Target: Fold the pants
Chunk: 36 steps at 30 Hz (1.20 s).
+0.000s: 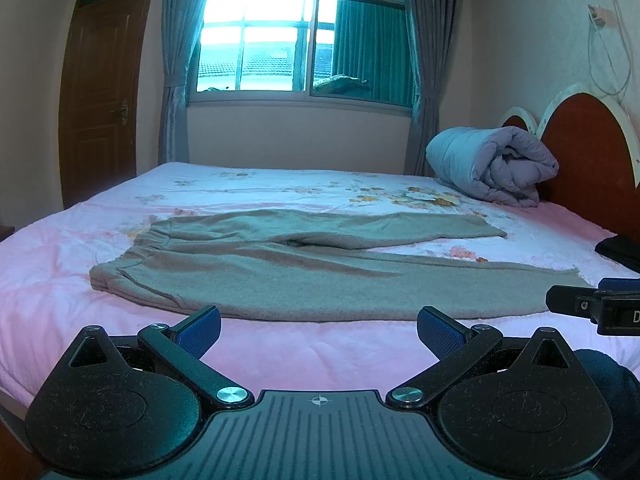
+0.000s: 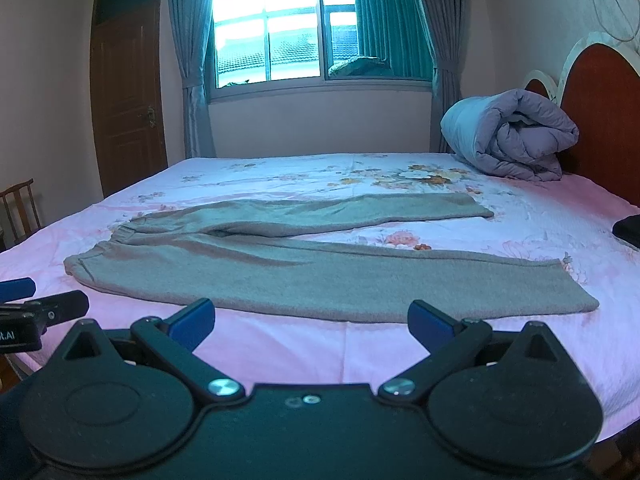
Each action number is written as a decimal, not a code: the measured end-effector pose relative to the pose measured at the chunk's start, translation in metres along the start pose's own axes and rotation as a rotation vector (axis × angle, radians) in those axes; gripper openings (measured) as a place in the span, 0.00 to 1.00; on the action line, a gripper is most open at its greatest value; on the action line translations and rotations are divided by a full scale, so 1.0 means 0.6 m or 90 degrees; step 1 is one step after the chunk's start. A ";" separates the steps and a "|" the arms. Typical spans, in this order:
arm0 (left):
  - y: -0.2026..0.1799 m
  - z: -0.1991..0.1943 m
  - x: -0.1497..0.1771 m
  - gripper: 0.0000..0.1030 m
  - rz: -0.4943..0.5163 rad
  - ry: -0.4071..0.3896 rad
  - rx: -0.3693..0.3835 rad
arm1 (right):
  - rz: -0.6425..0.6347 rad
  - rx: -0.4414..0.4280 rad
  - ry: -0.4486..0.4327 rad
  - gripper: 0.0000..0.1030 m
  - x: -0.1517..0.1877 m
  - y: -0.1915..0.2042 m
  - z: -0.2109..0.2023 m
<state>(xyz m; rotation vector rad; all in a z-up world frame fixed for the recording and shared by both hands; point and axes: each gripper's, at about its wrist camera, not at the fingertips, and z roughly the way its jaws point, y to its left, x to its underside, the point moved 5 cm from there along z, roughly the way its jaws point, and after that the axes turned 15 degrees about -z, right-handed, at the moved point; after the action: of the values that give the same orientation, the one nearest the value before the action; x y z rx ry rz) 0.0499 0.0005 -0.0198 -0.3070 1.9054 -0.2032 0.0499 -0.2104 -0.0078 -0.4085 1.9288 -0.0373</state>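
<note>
Grey fleece pants (image 2: 304, 268) lie flat, unfolded, on my pink floral bedsheet (image 2: 280, 352), legs splayed. Left gripper (image 1: 319, 330) and right gripper (image 2: 311, 322) both gape wide, empty, short of the near hem. Folding not started; next I'd pinch waistband and cuff.

A bed (image 1: 100, 320) covered in a pink floral sheet (image 2: 540, 216) fills the room. A rolled lilac-grey quilt (image 2: 516, 136) lies at its far right corner, against the red headboard (image 2: 600, 112). A dark object (image 2: 628, 228), too cut off to identify, rests at the right edge. Behind are a window (image 1: 280, 40) with grey curtains (image 1: 176, 80), a brown door (image 1: 100, 92) and, left, a wooden chair (image 2: 20, 208).
</note>
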 end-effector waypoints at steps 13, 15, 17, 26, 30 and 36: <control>0.002 0.001 0.000 1.00 -0.002 0.002 0.000 | 0.000 0.000 0.003 0.94 0.000 0.000 0.002; 0.002 0.001 0.000 1.00 -0.001 0.002 0.000 | 0.000 -0.001 0.004 0.94 0.001 0.000 0.004; 0.002 0.001 0.000 1.00 -0.001 0.002 0.000 | 0.000 0.000 0.005 0.94 0.001 0.000 0.004; 0.001 0.001 0.000 1.00 0.000 0.002 -0.001 | 0.000 -0.001 0.006 0.94 0.000 0.001 0.005; 0.002 0.001 0.000 1.00 0.000 0.003 0.000 | 0.000 -0.001 0.006 0.94 0.000 0.000 0.005; 0.001 0.001 0.000 1.00 0.001 0.003 0.000 | 0.000 -0.001 0.006 0.94 0.000 0.000 0.005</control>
<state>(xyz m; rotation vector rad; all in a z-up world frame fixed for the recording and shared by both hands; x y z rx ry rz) 0.0505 0.0012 -0.0203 -0.3059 1.9106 -0.2031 0.0526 -0.2098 -0.0092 -0.4107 1.9385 -0.0383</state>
